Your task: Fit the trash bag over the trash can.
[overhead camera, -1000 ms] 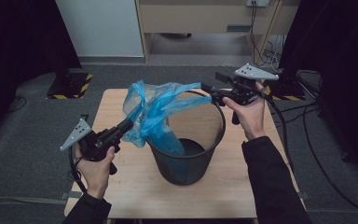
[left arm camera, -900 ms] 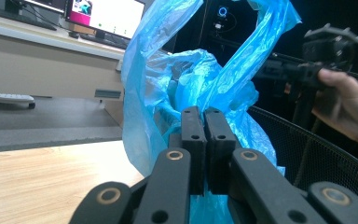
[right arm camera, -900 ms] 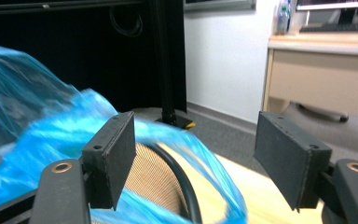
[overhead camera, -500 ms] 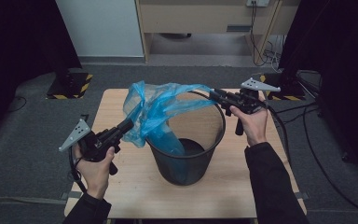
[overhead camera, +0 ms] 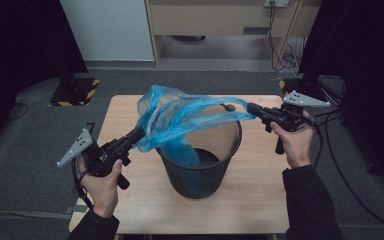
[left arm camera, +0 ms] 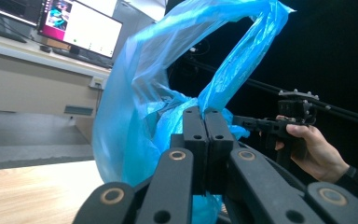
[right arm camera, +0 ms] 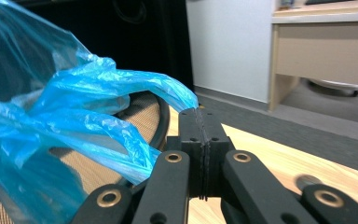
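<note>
The blue plastic bag [overhead camera: 180, 117] hangs stretched over the black mesh bin [overhead camera: 202, 165] that stands in the middle of the wooden table [overhead camera: 260, 200], its lower part trailing down inside the bin while its mouth is held up in the air above the rim. On the person's left, the left gripper [overhead camera: 139, 134] has its jaws clamped tight on one edge of the bag, just outside the bin's near-left rim; in the left gripper view the jaws [left arm camera: 207, 140] sit pressed together with blue film bunched around them. On the other side, the right gripper [overhead camera: 252, 109] is also clenched on the bag, its jaws closed flat on a drawn-out tail of plastic, as the right gripper view [right arm camera: 199, 140] shows.

Compared with a second ago, the right hand [overhead camera: 295, 142] has moved outward and a little toward the person, away from the far rim, and the strip of bag between bin and gripper now looks taut and long. The left side has barely shifted. My guess is that the person is spreading the bag's opening wide so it can be folded over the bin's rim as a liner; the mouth is opened but not yet hooked over any edge.
</note>
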### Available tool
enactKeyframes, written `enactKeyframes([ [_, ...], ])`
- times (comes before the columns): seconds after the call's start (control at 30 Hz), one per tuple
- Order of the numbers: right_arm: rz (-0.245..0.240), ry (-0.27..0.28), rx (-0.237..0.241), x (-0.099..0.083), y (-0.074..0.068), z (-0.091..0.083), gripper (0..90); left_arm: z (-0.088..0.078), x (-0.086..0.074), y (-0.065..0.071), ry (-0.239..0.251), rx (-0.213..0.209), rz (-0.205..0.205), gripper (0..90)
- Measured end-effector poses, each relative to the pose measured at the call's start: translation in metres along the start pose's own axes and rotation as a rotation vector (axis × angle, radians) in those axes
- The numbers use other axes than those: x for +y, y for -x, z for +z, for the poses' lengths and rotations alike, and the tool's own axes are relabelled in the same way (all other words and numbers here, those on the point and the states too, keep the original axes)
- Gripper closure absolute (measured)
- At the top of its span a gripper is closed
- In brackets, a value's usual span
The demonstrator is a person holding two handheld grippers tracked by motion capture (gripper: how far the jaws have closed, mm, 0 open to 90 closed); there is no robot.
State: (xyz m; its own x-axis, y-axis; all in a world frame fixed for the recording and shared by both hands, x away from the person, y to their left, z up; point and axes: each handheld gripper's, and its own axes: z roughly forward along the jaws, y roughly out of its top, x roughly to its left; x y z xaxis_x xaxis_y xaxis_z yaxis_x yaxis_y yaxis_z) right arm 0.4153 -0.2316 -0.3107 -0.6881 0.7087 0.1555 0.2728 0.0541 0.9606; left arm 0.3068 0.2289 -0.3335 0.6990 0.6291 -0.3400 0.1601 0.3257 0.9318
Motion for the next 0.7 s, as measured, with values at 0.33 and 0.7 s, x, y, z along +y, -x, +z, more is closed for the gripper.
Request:
enactKeyframes([
  [0.33,0.020,-0.039,0.000,-0.008,-0.011,-0.043,89.9,-0.008,-0.018,0.012,-0.057,-0.003,-0.052,89.4],
  [0.7,0.092,-0.132,0.062,-0.039,-0.017,-0.045,89.7,-0.019,-0.051,0.013,-0.146,-0.021,-0.122,89.4],
])
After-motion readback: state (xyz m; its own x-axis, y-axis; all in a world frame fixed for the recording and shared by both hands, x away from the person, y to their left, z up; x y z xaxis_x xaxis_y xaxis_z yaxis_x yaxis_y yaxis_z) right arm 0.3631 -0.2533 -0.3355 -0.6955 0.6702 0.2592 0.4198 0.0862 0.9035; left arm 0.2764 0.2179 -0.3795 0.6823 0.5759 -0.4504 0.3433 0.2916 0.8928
